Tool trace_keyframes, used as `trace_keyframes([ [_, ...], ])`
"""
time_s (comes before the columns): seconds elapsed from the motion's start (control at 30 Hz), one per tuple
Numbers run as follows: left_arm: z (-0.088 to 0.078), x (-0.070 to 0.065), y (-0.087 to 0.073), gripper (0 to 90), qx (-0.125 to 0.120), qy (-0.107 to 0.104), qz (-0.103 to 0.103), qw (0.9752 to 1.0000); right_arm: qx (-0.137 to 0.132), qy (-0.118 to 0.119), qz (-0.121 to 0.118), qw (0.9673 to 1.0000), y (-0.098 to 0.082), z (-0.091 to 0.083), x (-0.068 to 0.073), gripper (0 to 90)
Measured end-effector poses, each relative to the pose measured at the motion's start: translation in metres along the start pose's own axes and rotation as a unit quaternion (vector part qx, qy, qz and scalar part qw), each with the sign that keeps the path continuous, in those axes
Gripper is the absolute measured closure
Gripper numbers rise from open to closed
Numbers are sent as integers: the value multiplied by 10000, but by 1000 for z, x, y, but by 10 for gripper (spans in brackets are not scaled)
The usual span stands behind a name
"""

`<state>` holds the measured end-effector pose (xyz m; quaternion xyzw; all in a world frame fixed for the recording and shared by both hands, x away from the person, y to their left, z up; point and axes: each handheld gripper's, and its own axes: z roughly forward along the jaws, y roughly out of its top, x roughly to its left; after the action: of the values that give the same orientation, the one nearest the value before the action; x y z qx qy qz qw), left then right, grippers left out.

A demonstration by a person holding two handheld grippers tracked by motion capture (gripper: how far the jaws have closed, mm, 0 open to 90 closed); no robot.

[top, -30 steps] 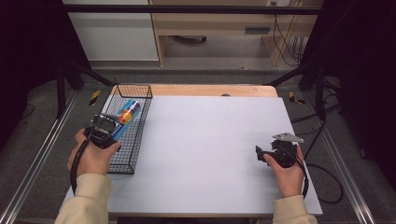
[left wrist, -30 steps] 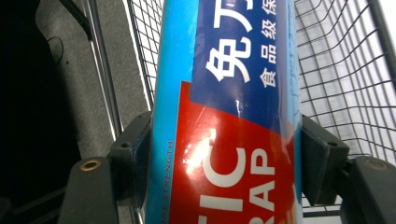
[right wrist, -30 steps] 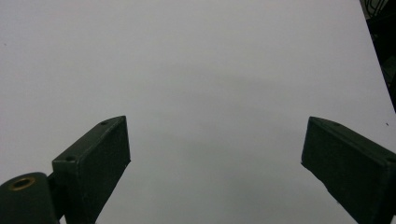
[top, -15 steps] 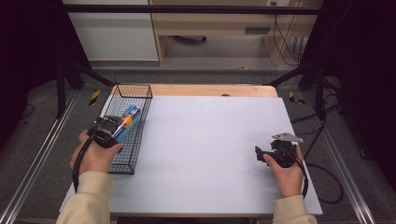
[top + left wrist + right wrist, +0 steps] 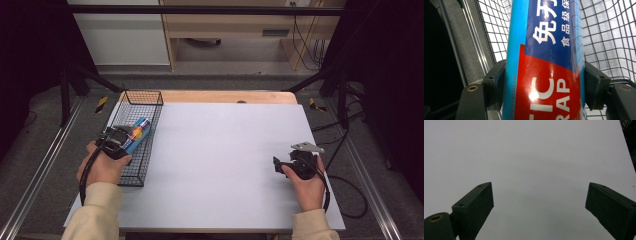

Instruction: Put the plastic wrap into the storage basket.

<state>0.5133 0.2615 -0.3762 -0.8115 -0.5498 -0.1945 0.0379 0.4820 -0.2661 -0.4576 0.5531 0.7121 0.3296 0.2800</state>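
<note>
Box [image 5: 544, 65] clamped between left fingers [image 5: 496, 87]

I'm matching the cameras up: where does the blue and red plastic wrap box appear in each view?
High view: plastic wrap box at left, over the wire basket.
Left gripper view: centre, clamped between the black jaws.
Right gripper view: not in it.
Shared landmark: the wire basket.

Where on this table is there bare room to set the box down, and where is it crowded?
The white table top is bare between the wire basket and the open right gripper. The left edge is crowded: there the left gripper clamps the plastic wrap box over the basket.
</note>
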Motion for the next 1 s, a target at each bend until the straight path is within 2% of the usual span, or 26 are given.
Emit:
trace_keyframes([
  [0.4, 0, -5, 2, 314, 51, 77, 75, 9999, 36, 24, -15, 10000, 0, 1, 0, 81],
  [1.0, 0, -5, 1, 289, -124, 183, 133, 9997, 88, 74, -33, 9999, -1, 2, 1, 79],
])
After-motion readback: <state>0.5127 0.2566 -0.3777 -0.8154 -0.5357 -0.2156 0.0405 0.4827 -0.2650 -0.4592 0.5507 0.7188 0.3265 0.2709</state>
